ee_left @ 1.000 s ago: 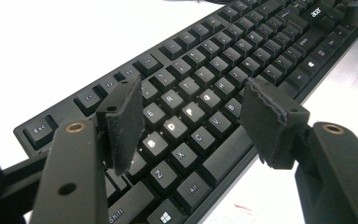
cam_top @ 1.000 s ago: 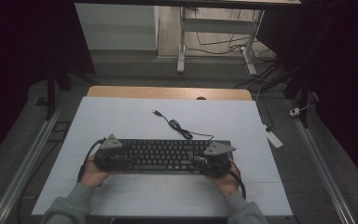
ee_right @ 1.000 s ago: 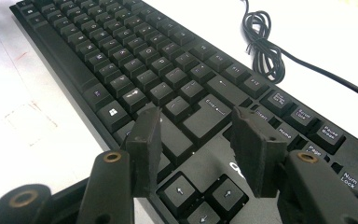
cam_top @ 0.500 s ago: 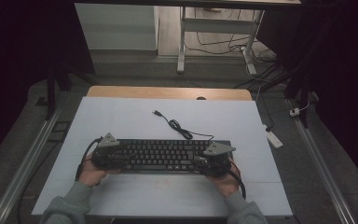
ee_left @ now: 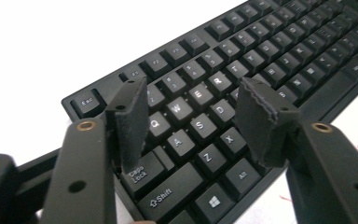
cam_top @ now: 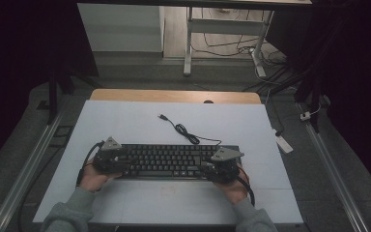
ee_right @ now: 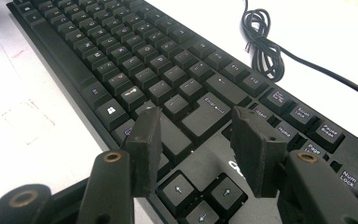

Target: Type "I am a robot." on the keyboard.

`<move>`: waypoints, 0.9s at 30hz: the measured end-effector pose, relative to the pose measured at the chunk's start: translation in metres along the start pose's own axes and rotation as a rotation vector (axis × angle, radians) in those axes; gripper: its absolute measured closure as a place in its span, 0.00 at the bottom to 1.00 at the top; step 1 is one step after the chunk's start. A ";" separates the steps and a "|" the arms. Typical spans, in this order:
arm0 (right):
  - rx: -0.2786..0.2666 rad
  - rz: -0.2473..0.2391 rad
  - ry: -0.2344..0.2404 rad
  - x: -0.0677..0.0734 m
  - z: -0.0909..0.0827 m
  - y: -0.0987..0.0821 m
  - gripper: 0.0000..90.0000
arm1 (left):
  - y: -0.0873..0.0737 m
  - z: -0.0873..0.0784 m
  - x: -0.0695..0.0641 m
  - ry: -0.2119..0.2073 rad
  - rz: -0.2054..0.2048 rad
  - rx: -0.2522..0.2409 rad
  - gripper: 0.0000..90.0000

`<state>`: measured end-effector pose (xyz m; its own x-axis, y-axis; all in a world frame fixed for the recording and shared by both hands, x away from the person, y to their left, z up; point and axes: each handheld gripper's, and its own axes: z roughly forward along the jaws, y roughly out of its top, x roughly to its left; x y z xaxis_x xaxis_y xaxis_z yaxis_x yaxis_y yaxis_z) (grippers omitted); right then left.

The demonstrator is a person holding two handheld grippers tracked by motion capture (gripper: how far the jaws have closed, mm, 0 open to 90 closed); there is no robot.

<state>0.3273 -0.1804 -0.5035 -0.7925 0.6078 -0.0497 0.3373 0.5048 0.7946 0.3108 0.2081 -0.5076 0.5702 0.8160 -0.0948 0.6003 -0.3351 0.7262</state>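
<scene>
1. Left claw [ee_left: 191, 116] first: its pads [ee_left: 130, 123] hang over the left end of the keyboard [cam_top: 171, 161], one above the Caps Lock corner, the other above the X and Alt keys. The jaws have just been closing in a little, yet there is still a clear gap between them, and nothing is pinched there: released.
2. From above, the left claw [cam_top: 110, 157] sits at the keyboard's left end, with the person's left hand [cam_top: 92, 178] behind it, towards the near edge of the table [cam_top: 125, 121].
3. Over to the right claw [ee_right: 196, 149]: jaws parted, pads [ee_right: 144, 144] above the arrow keys and the blank patch beside Enter. Nothing is gripped there either, so it is released too.
4. In the high view the right claw [cam_top: 222, 166] is at the keyboard's right end, with the right hand [cam_top: 234, 189] on the near side of it.
5. The keyboard itself, black, lies flat and parallel to the table's near edge, in the near half, roughly centred between the left and right edges.
6. Its cable [cam_top: 186, 131] runs from the right rear of the keyboard towards the far edge, bunched in a small coil, with the plug lying loose on the white surface.
</scene>
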 end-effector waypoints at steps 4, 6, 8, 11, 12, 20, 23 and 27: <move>0.002 -0.001 -0.001 0.000 0.000 0.000 0.59 | -0.001 0.002 0.002 0.009 0.001 0.012 0.58; 0.001 0.000 -0.001 0.000 0.000 0.000 0.59 | -0.002 0.003 0.003 0.012 0.001 0.017 0.64; 0.002 -0.001 -0.001 0.000 0.000 0.000 0.59 | -0.002 0.004 0.004 0.013 0.002 0.023 0.69; 0.000 -0.001 0.003 0.000 0.000 0.000 0.59 | -0.003 0.006 0.005 0.013 0.005 0.033 0.81; 0.000 0.000 0.003 0.000 0.000 0.000 0.59 | -0.003 0.006 0.005 0.010 0.007 0.037 0.84; 0.000 -0.002 0.001 0.000 0.000 0.000 0.59 | -0.004 0.010 0.005 -0.010 0.028 0.069 0.99; -0.005 0.000 0.002 0.000 0.001 -0.001 0.59 | -0.004 0.011 0.005 -0.008 0.029 0.072 0.99; -0.004 0.000 0.002 0.000 0.001 -0.001 0.59 | -0.004 0.011 0.005 -0.006 0.028 0.073 0.99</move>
<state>0.3276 -0.1803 -0.5044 -0.7936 0.6065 -0.0486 0.3351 0.5023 0.7971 0.3175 0.2079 -0.5184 0.5911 0.8027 -0.0794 0.6230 -0.3918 0.6771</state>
